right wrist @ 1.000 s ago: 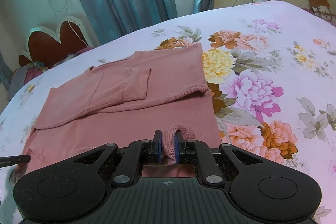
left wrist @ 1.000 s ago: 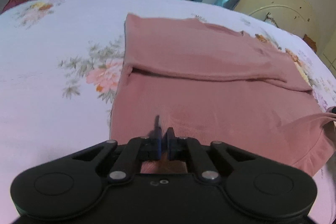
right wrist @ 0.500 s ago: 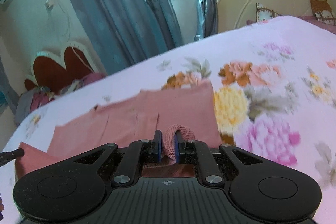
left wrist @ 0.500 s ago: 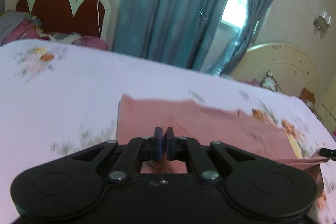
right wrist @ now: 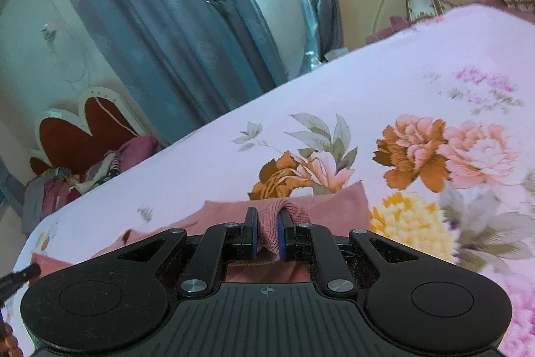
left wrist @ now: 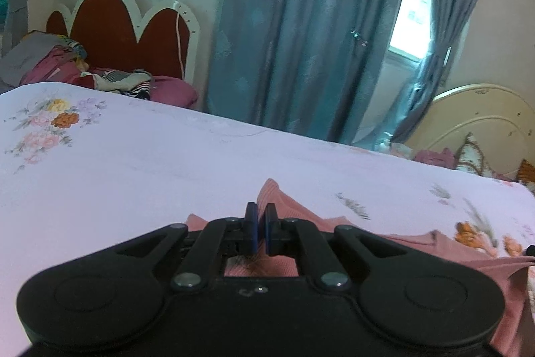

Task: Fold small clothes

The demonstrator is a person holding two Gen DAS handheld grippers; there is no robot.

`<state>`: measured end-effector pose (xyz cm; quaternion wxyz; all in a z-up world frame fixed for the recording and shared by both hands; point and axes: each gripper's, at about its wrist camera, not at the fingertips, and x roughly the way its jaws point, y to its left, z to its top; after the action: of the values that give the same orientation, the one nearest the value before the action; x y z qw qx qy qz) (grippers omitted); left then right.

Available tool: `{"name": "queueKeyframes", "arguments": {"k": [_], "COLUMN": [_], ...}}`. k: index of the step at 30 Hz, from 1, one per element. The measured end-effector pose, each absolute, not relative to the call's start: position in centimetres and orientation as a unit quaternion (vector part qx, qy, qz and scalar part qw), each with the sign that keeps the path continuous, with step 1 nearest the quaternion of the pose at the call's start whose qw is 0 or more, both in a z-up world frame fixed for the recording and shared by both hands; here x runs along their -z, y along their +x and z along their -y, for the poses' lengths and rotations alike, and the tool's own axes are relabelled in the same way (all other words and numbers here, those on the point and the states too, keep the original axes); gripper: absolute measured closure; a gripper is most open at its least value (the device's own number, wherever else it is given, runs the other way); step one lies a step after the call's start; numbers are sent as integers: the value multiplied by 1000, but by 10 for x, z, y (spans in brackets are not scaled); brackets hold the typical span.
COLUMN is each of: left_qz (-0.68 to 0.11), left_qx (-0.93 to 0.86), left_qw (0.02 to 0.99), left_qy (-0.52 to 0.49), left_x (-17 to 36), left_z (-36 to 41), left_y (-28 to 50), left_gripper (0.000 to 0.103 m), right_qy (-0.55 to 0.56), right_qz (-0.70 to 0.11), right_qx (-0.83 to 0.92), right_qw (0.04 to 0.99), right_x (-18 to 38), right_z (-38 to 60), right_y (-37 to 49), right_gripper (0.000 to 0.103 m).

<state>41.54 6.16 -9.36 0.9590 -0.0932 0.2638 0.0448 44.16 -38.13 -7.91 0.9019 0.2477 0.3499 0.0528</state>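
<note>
left gripper [left wrist: 260, 231]: jaws nearly closed, thin edge of the pink ribbed knit garment [left wrist: 284, 203] pinched between them. right gripper [right wrist: 267, 235]: jaws clamped on a bunched fold of the same garment [right wrist: 334, 206]. garment is held up at both corners, rest draped on the floral-print bedsheet [right wrist: 418, 96]. teal curtains [left wrist: 301, 22] are seen behind.

The floral white bedsheet [left wrist: 140, 163] lies bare and flat from the pink knit garment [right wrist: 337, 206] out to the bed's far edge, open for a gripper to pass. Past that edge hang the blue-grey curtains [left wrist: 301, 39]. A heap of mixed clothes [left wrist: 67, 66] crowds the far left corner before the scalloped red headboard [left wrist: 127, 32].
</note>
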Motion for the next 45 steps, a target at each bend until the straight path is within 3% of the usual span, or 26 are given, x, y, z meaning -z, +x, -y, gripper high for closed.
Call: {"name": "queueKeyframes", "arguments": {"k": [9, 13, 15, 16, 17, 18, 20, 21, 23, 24, 30, 33, 35, 39, 45], "left_qz": [-276, -322, -340, -342, -341, -341, -339, -336, -328, -327, -349, -362, -373, -357, -362], "left_qx": [-93, -104, -103, -105, -107, -109, -108, -109, -108, -104, -80, -78, -76, -105, -120], "left_qw": [952, 938, 932, 932, 931, 931, 931, 932, 935, 936, 933, 929, 925, 928, 924], "left_qy": [-89, -76, -67, -65, -68, -73, -83, -82, -78, -74, -32, -16, -11, 4, -13], "left_x": [118, 135, 141, 141, 142, 141, 137, 135, 130, 127, 131, 141, 148, 154, 150], "left_z": [-64, -64, -64, -66, -68, -71, -75, -77, -79, -80, -76, -74, -72, -67, -74], "left_y": [443, 456, 460, 459, 458, 456, 453, 451, 445, 442, 416, 407, 408, 410, 415], "left_gripper": [99, 98, 89, 84, 81, 79, 70, 59, 46, 42, 40, 40, 44, 82, 82], "right_qy": [263, 243, 241, 238, 232, 230, 229, 230, 214, 198, 122, 95, 95, 52, 93], "right_qz": [-376, -397, -392, -389, -380, -367, -359, -360, -373, -384, -421, -434, -434, -415, -427], "right_qx": [-45, -51, -62, -59, -49, -43, -52, -56, -70, -79, -112, -117, -119, -82, -85], "right_qw": [888, 883, 886, 888, 894, 900, 903, 903, 900, 898, 892, 888, 888, 905, 895], "right_x": [107, 117, 113, 111, 107, 104, 100, 100, 103, 106, 122, 128, 128, 124, 124], "right_z": [376, 375, 380, 381, 385, 388, 396, 399, 398, 395, 381, 375, 374, 373, 385], "right_y": [491, 497, 493, 492, 488, 485, 481, 478, 474, 471, 439, 429, 425, 415, 405], "right_gripper": [92, 91, 87, 65, 31, 25, 25, 27, 43, 45, 49, 85, 98, 100, 100]}}
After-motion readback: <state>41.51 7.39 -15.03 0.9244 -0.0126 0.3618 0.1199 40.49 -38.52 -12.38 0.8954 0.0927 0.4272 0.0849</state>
